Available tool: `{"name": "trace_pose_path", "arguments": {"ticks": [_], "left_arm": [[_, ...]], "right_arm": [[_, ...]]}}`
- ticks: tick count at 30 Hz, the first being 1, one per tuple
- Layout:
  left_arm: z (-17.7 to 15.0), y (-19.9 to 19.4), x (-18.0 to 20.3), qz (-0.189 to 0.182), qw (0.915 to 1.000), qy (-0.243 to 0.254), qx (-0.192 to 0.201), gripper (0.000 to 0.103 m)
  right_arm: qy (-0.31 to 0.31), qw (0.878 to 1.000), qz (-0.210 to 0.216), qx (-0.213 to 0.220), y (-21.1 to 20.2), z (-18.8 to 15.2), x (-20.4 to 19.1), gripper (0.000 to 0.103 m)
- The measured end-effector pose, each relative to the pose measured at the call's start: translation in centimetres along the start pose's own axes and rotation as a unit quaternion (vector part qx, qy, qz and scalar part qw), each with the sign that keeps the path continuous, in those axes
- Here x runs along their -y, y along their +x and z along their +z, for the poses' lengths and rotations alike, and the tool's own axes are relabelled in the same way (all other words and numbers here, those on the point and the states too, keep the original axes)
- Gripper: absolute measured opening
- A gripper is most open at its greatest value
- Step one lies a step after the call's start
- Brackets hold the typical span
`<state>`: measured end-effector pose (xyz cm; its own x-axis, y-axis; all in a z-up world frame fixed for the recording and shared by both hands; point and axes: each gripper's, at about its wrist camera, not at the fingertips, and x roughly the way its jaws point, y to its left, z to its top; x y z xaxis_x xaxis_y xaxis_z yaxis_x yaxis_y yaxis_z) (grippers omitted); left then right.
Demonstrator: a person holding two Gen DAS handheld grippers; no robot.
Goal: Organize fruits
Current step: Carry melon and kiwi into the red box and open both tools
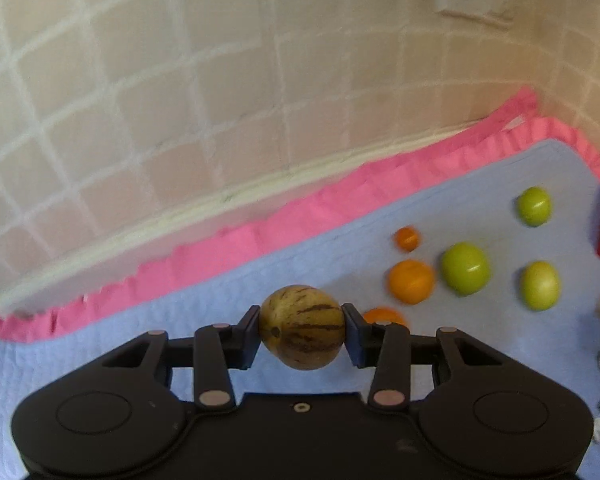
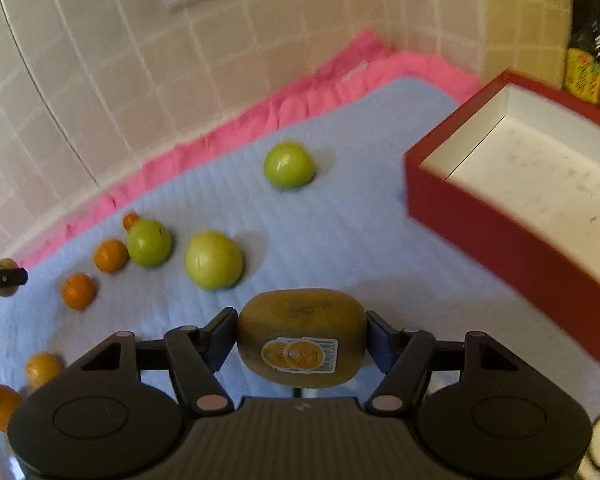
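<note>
Fruits: two in hand, the rest loose on the blue cloth point(image 2: 340, 232) over the desk; three green fruits, one at point(image 2: 289, 165), and several small oranges, one at point(image 2: 111, 255), lie scattered to the left; the red box point(image 2: 480, 216) stands open at right, white inside, nothing in it that I can see.

Risks, as I judge them: the striped fruit point(image 1: 302, 327) is round and smooth, held only at its two sides; a quick swing or a slackened squeeze could let it roll out forward and knock the oranges; the kiwi point(image 2: 301, 336) is gripped end to end across its long axis, so it may pivot between the pads on the way to the box; too hard a squeeze would bruise it; both frames are blurred, so I should slow down; the box wall is high enough to clip a low carry.

Left tongs point(image 1: 302, 330): narrowed, pads pressed on the striped fruit, clear of the cloth.

Right tongs point(image 2: 301, 338): part-closed on the kiwi, label toward the camera.
</note>
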<state>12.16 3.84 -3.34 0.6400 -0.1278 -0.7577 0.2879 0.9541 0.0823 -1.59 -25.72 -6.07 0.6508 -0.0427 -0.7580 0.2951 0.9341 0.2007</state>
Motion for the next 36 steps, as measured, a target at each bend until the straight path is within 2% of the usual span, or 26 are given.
{"name": "trace_pose_path", "arguments": {"ticks": [4,8,13,16,20,23,27,31,36], "left_arm": [[2.6,-2.1,4.3,-0.039,0.9983,0.031,0.031,0.05],[6.4,-3.3,10.9,-0.11,0.9888,0.077,0.065,0.05],[10.4,-3.6,21.3,-0.207,0.9641,0.141,0.088,0.05],[12.4,-2.1,28.1,-0.266,0.9474,0.165,0.066,0.05],[14.3,0.7,37.2,-0.317,0.9268,0.199,0.029,0.051],[14.7,3.8,42.6,-0.314,0.9232,0.221,-0.001,0.051],[14.3,7.6,46.5,-0.28,0.9285,0.242,-0.027,0.051],[13.8,10.0,48.5,-0.26,0.9331,0.243,-0.049,0.051],[13.2,9.9,49.7,-0.238,0.9289,0.282,-0.033,0.053]], "right_arm": [[0.021,0.999,-0.006,0.046,-4.2,1.7,3.0,0.069],[0.042,0.994,-0.051,0.087,-8.4,4.0,7.6,0.069],[0.05,0.985,-0.131,0.1,-11.3,5.7,13.8,0.069],[0.049,0.982,-0.163,0.078,-11.6,6.0,17.7,0.069],[0.044,0.986,-0.161,0.028,-10.3,5.6,21.1,0.069],[0.04,0.989,-0.139,-0.017,-8.2,5.6,22.6,0.069],[0.008,0.99,-0.122,-0.067,-5.5,5.2,23.2,0.069],[-0.004,0.99,-0.101,-0.099,-3.7,5.0,23.8,0.069],[-0.031,0.987,-0.115,-0.108,-2.9,4.9,23.5,0.07]]}}
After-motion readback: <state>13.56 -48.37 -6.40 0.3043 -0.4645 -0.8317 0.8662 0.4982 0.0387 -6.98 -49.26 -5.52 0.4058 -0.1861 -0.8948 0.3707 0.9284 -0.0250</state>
